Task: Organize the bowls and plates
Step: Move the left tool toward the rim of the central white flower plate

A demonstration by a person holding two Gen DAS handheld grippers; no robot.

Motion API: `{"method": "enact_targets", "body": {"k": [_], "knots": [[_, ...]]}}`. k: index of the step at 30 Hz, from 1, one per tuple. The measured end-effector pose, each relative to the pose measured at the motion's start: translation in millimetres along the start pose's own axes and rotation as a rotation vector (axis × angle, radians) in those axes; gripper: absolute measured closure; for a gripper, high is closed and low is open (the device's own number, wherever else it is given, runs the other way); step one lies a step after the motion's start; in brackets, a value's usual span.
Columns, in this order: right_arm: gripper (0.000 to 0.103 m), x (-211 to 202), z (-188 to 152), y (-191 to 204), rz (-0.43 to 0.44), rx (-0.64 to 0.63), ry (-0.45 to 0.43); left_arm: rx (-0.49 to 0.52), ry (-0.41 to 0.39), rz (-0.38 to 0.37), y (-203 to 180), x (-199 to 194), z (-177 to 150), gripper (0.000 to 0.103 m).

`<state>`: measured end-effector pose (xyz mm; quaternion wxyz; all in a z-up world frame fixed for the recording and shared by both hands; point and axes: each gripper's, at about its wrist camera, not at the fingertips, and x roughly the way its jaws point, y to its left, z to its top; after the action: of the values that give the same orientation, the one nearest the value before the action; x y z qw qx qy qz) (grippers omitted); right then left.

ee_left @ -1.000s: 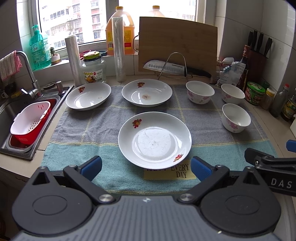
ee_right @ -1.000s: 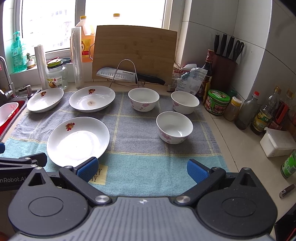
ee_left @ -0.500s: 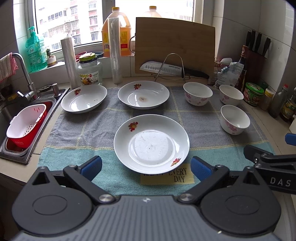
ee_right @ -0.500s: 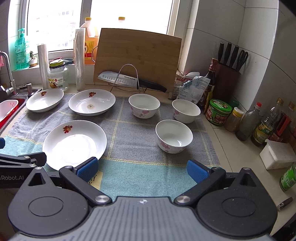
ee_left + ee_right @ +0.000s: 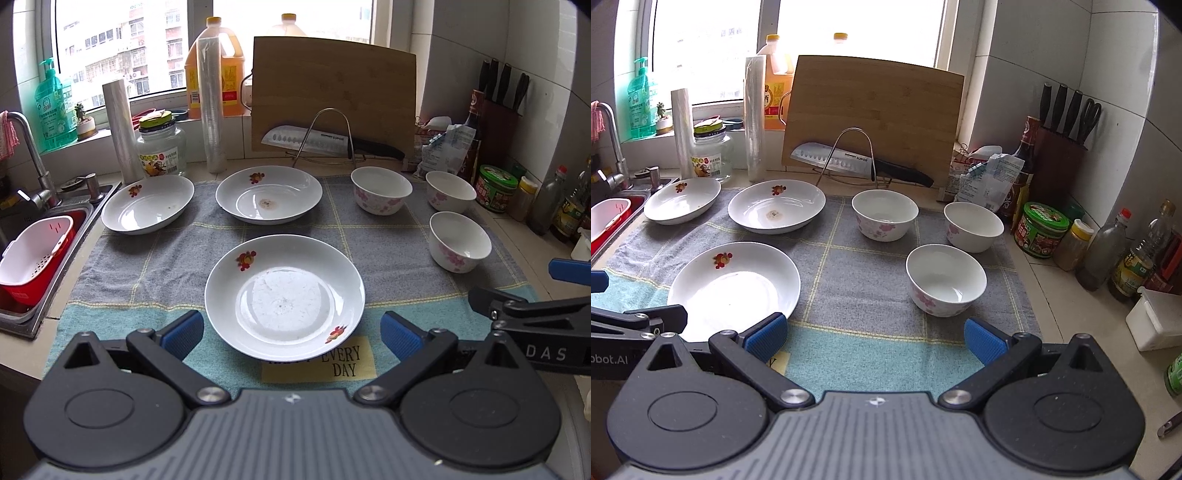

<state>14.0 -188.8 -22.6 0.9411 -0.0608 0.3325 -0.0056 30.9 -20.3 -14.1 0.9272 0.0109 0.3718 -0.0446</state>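
While both tongs, left and right, are gaping empty, the nearest plate is risking sliding on the towel if nudged.

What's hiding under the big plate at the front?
The plate sits on a towel. Its near edge covers part of a yellow label: only "EVERY DAY" shows, and the rest is hidden.
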Motion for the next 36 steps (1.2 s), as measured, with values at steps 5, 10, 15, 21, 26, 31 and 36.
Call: {"method": "enact_targets", "body": {"k": [5,10,15,21,26,31,36], "knots": [[0.000,13.5,0.1,-8.1,0.035,-0.006,0.002,0.004,-0.002,-0.002,-3.7,10.8,1.4,0.002],[0.000,29.8,5.3,-19.7,0.068,-0.010,0.000,0.017,-0.021,0.004,-10.4,21.1,3.8,0.002],[0.000,46.6,14.4,-33.1,0.130,-0.008,-0.001,0.006,-0.035,0.000,-14.1,29.8,7.0,0.002],[0.000,69.6,22.8,-42.2,0.186,-0.005,0.014,0.008,-0.004,0.043,-20.7,33.8,9.9,0.002],[0.000,81.6,25.0,-41.0,0.234,-0.024,0.019,0.002,0.005,0.096,-22.3,29.3,9.6,0.002],[0.000,88.8,27.1,-38.7,0.267,-0.019,0.024,-0.016,0.014,0.109,-14.7,26.4,11.5,0.002],[0.000,90.6,28.0,-31.7,0.278,-0.008,0.017,-0.022,0.022,0.088,-3.9,27.0,12.2,0.002]]}}
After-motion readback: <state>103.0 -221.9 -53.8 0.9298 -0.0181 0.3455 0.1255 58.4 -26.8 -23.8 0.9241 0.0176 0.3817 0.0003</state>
